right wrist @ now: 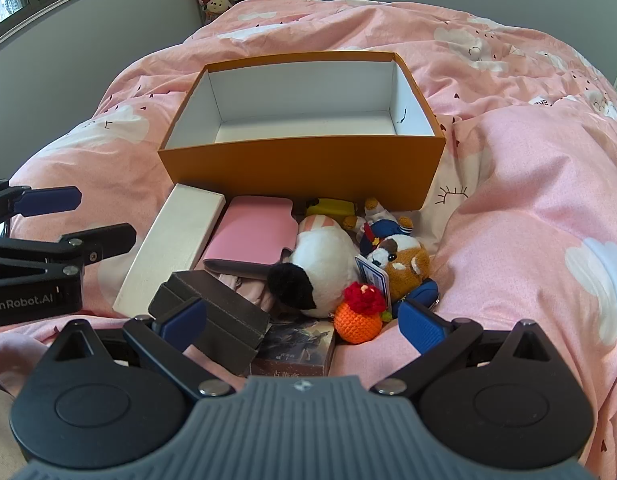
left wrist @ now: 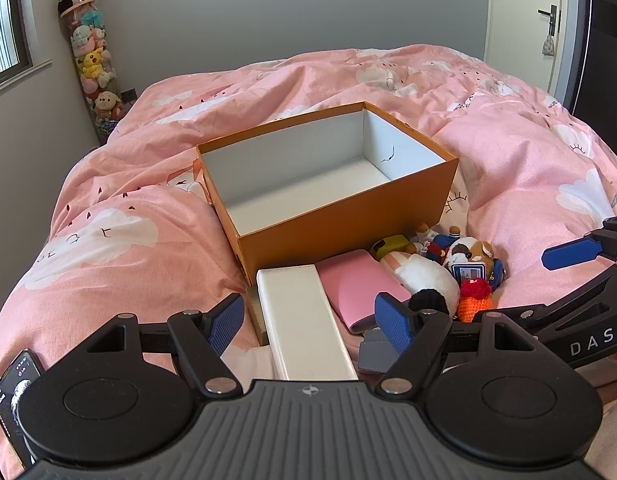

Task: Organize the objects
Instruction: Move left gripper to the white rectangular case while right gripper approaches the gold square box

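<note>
While both grippers hang over the near edge of the bed (left wrist: 120, 168), the orange box (right wrist: 304, 168) sits open-topped on the pink cloud-print duvet, its white inside bare. Against its near wall lies a crowded heap: a long white box (left wrist: 304, 320), a pink case (right wrist: 252, 232) just beside it, a yellow toy (right wrist: 332, 206) tucked against the orange wall, a white plush with a black tip (right wrist: 324, 264), a brown-and-white plush dog (right wrist: 404, 260) with a blue tag, a small sailor figure (right wrist: 382, 230) behind it, and a crocheted orange ball with a red top (right wrist: 358, 316).

Nearer the right wrist camera a dark grey folded box (right wrist: 216, 312) rests partly on a printed book (right wrist: 296, 344), and these two lie between the right gripper (right wrist: 304, 320) and the plush pile. Its blue pads stand wide apart, holding nothing; one pad overlaps the grey box in the picture, the other is just beside the crocheted ball.

The left gripper (left wrist: 312, 324) also has its jaws spread, with the white box's near end lying between the pads, neither one pressing on it. A phone (left wrist: 16, 380) lies at the far left edge of the left wrist view. Beyond the bed, a tall clear tube of stuffed toys (left wrist: 92, 56) stands in the corner by the window, a panda on top
</note>
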Demonstrator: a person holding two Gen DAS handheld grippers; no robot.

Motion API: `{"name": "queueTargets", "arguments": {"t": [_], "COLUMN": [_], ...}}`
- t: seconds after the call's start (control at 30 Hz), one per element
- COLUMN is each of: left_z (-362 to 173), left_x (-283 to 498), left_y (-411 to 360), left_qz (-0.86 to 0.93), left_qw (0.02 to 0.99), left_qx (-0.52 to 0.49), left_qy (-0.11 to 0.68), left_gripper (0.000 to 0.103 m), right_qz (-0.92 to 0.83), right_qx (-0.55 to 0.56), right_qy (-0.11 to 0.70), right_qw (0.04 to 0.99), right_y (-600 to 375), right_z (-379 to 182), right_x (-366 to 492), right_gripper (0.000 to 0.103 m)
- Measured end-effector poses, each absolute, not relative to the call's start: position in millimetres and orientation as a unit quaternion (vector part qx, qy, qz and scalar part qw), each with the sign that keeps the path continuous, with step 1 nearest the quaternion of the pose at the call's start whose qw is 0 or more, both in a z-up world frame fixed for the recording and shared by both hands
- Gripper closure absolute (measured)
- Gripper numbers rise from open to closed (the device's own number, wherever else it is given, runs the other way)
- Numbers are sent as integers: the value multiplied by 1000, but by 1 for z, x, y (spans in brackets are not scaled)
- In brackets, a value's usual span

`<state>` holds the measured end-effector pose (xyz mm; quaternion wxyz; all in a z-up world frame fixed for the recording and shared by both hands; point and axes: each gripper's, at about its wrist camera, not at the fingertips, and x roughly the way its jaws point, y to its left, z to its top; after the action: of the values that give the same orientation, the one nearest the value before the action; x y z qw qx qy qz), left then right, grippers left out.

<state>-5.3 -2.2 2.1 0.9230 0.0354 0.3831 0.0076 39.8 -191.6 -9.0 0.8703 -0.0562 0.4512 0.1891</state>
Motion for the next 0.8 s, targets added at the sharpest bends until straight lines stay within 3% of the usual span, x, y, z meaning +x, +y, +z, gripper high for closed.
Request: {"name": "queueTargets", "arguments": {"t": [0.8], "left_z": [-2], "left_x": [-1], "left_y": [-3], "left_qz": [1], "left_qw": [919], "left_qx": [33], "left_qy": [392], "left_gripper": [16], "right_qz": [192], "right_qx": [-53], "right_qy": [455], "right_qw": [868], "right_y": [-191], "right_z": [-10], "right_x": [40], "right_gripper": [1]}}
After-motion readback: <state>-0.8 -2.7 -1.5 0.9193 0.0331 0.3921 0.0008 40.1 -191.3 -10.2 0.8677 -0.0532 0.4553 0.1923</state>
